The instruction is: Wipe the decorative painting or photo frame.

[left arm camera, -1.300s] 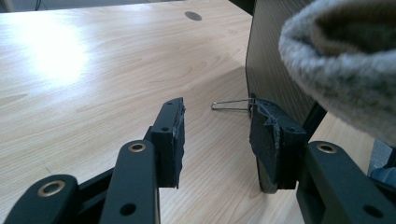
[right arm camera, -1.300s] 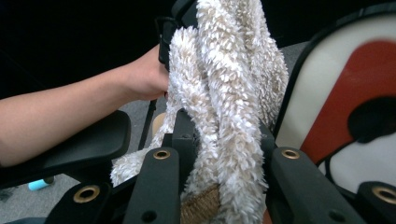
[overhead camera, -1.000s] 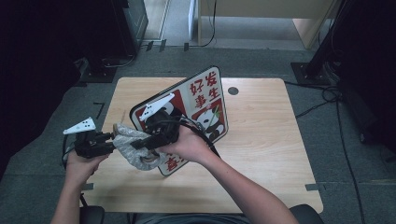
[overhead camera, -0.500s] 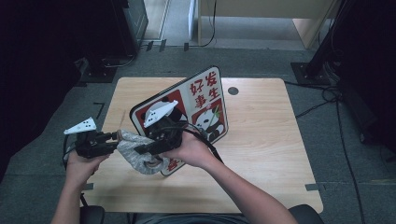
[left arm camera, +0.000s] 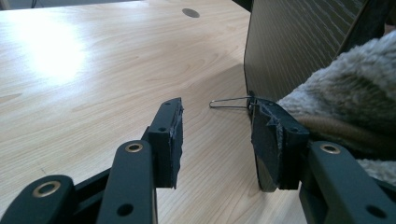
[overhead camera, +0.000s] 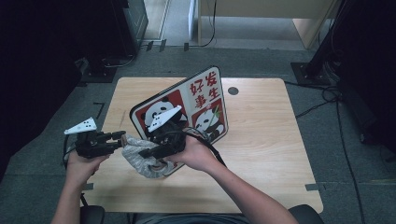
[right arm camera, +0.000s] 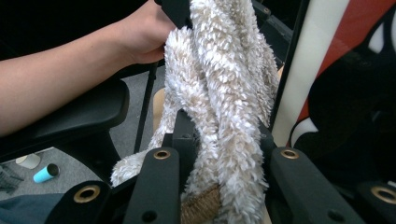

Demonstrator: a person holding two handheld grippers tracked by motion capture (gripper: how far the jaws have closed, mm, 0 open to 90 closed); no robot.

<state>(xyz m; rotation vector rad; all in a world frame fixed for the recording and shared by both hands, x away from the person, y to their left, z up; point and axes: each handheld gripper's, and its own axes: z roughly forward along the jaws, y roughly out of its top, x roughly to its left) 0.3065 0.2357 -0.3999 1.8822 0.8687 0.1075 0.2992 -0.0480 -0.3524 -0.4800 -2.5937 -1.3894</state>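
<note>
A fluffy grey-white cloth item (overhead camera: 140,161) with a tan inner band hangs over the table's near left part. My right gripper (overhead camera: 150,151) is shut on it; in the right gripper view the pile (right arm camera: 224,70) fills the gap between the jaws of that gripper (right arm camera: 219,135). My left gripper (overhead camera: 116,136) stands open at the cloth's left end. In the left gripper view nothing lies between the jaws of that gripper (left arm camera: 217,126), and the fluffy cloth (left arm camera: 355,93) rests against the outside of the right jaw. A panda-print board (overhead camera: 205,93) stands tilted just behind.
The wooden table (overhead camera: 261,154) has a round cable hole (overhead camera: 233,90) at the back. A thin wire clip (left arm camera: 229,100) sticks out at the board's foot. A chair armrest (right arm camera: 70,121) and a blue cylinder (right arm camera: 45,173) on the floor lie below. Cables (overhead camera: 327,93) trail at the right.
My right hand has sunk a little toward the table's near edge with the fluffy cloth still in its jaws. The left hand has stayed where it was.
</note>
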